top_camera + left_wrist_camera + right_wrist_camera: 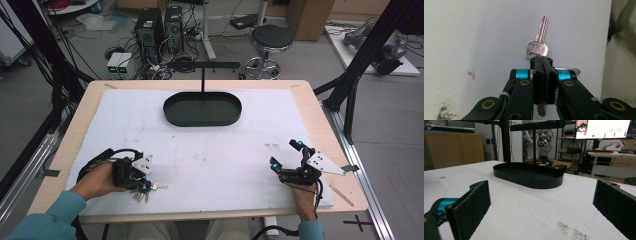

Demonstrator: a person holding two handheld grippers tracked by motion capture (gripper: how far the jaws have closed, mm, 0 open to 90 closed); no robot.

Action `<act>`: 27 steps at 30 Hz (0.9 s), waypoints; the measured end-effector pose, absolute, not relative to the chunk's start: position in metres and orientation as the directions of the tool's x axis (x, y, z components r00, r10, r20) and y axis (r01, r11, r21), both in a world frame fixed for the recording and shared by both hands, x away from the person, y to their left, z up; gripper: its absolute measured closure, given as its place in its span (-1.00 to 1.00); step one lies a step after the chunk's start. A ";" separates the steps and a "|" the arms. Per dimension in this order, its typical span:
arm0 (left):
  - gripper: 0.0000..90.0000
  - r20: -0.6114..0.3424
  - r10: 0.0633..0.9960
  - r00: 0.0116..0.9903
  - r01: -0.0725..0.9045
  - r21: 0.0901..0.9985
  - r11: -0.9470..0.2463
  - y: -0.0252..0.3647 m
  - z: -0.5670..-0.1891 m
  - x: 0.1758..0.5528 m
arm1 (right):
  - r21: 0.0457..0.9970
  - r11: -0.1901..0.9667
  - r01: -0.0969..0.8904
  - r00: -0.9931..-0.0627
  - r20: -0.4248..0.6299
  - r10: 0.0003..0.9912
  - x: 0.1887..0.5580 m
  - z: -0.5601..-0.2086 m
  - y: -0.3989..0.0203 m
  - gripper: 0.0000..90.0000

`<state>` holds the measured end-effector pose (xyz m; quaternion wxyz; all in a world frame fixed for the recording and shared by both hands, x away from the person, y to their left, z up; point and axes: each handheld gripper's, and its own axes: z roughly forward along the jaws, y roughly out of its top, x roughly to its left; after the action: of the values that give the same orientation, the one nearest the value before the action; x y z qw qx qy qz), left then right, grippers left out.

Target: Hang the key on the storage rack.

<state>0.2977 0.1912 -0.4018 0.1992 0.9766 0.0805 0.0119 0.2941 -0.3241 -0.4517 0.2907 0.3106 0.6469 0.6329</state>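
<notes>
A white foam mat (210, 150) covers the wooden table (320, 120); at its far middle stands a black oval tray (202, 109) with a thin post rising from it to a T-shaped crossbar (202, 64) (a hanging stand, by the look of it); the tray is empty as far as the high view shows.

The right gripper (288, 161) rests at the near right of the mat, its jaws spread wide and holding nothing; in the right gripper view the two pads (477, 200) frame bare foam with the tray well ahead.

The left gripper (145, 176) sits at the near left, its jaws pressed together on a bunch of keys (150, 189); the left hand (97, 181) is plainly the nearer one, being already on them. In the left gripper view one silver key (537, 42) stands out beyond the jaw tips, its long axis running straight on along the jaws, blade pointing away; a second blade pokes out sideways to the right and another shows below; what joins them is hidden between the pads.

The keys look small, flat and bright, lying at the mat's near edge; if the stand is their goal, it lies forward and to the right of the left gripper, well apart.
</notes>
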 end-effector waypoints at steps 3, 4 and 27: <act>0.96 -0.004 0.162 0.987 0.151 0.392 -0.907 0.191 -0.402 0.298 | 0.999 0.006 0.033 -0.638 0.017 0.770 0.294 -0.452 -0.324 -0.99; 0.96 -0.003 0.169 0.986 0.156 0.401 -0.903 0.192 -0.401 0.298 | 0.999 0.004 0.033 -0.638 0.018 0.770 0.294 -0.452 -0.324 -0.99; 0.97 -0.057 0.353 0.934 0.259 0.788 -0.558 0.218 -0.345 0.320 | 0.999 0.003 0.035 -0.639 0.020 0.769 0.294 -0.452 -0.324 -0.99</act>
<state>0.3202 0.2185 -0.3449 0.4368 0.8810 0.1737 0.0540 0.2941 -0.3242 -0.4518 0.2893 0.3110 0.6463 0.6339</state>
